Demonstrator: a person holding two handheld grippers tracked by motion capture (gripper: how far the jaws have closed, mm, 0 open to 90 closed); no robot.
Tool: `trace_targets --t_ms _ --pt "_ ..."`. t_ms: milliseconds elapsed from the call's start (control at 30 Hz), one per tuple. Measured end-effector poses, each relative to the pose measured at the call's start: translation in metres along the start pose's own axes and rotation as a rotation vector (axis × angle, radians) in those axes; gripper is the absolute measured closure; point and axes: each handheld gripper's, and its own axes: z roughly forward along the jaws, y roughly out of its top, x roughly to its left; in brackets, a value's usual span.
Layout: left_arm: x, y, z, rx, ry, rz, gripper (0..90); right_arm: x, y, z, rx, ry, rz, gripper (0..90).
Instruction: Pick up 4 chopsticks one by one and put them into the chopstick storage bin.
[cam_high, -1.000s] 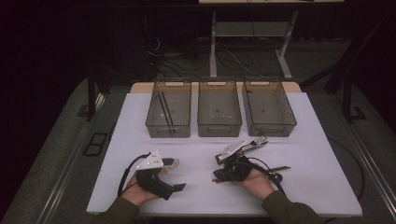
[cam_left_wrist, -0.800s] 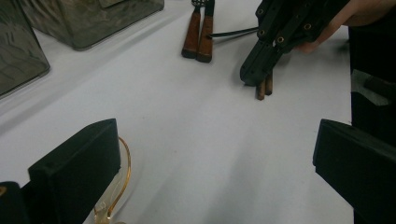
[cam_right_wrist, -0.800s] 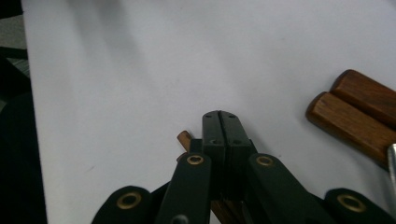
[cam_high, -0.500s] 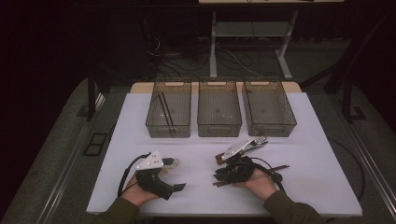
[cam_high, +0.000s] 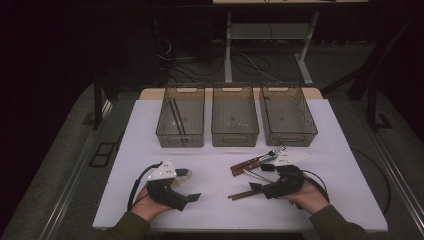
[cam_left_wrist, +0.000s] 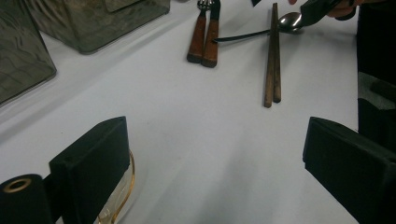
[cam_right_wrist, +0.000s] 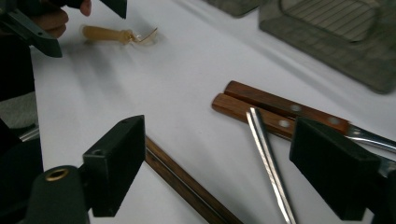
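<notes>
Both tools stand spread and empty; the right tool (cam_high: 256, 188) has just opened over the chopsticks (cam_right_wrist: 187, 186). A careless sweep could nudge the spoon (cam_right_wrist: 268, 163) and scatter them.

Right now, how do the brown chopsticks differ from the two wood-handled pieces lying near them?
The chopsticks are thin, dark, plain sticks of one material; the wood-handled pieces are thicker, reddish, riveted, with metal ends. The chopsticks lie nearer the person, the wood-handled pieces closer to the bins. Both pairs lie flat, side by side, on the white table.
</notes>
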Motion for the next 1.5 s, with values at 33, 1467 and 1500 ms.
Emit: trace_targets --t_ms 33,1467,1500 --pt "0.0 0.0 0.0 0.002 -0.001 -0.002 7.0 -0.002 -0.003 -0.005 -0.012 -0.01 -0.001 17.9" --pt "-0.004 0.04 0.047 0.033 -0.021 0.006 38.2 -0.025 -0.048 -0.05 -0.071 -0.151 0.038 14.6" --pt "-0.005 0.041 0.049 0.035 -0.026 0.008 38.2 -0.025 -0.048 -0.05 -0.071 -0.151 0.038 14.6"
